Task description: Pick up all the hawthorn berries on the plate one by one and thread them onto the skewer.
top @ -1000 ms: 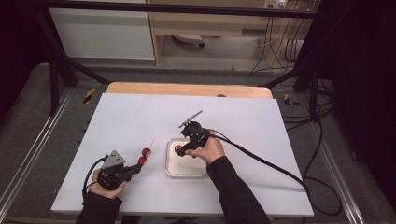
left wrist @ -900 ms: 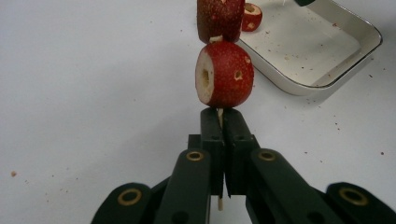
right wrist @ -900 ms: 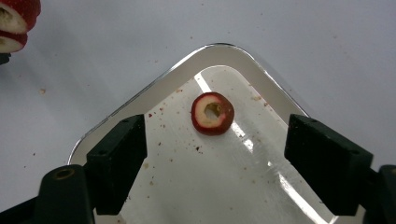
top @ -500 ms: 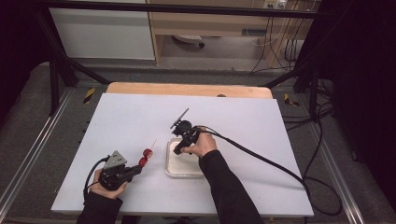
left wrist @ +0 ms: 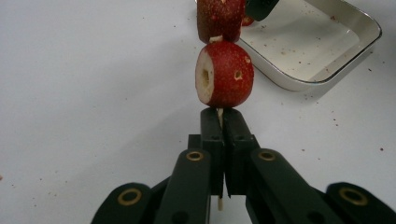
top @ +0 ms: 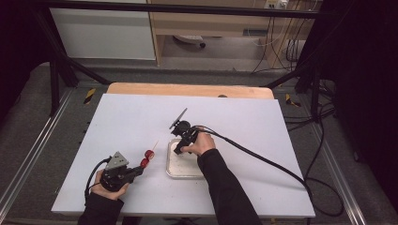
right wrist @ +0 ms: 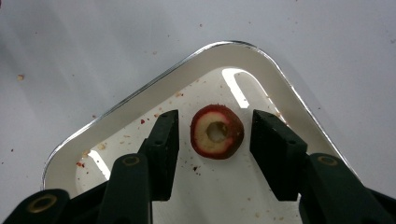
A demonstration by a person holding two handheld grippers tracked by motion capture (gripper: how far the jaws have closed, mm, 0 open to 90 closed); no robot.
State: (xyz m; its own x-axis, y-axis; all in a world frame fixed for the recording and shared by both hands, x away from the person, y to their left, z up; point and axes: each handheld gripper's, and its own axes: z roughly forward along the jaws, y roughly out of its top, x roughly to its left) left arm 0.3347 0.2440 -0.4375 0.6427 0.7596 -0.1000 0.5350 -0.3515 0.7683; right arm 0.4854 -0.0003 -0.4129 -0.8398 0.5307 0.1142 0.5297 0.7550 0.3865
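Closing right gripper point(right wrist: 212, 133) around fruit slice point(right wrist: 216, 132), untouched | left gripper point(left wrist: 223, 122) clamps skewer point(left wrist: 219, 113)

Left gripper point(top: 139, 170) sits low at the near left, hand wrapped round its body, jaws pinched tight together. Right gripper point(top: 177, 151) reaches in from a dark-sleeved forearm, tilted downward, its jaws just now closing, a clear gap left between them.

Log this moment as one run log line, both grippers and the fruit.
left gripper: shut on skewer, two fruit pieces on it | right gripper: open, jaws just closing around fruit ring, not touching | ring lies in tray
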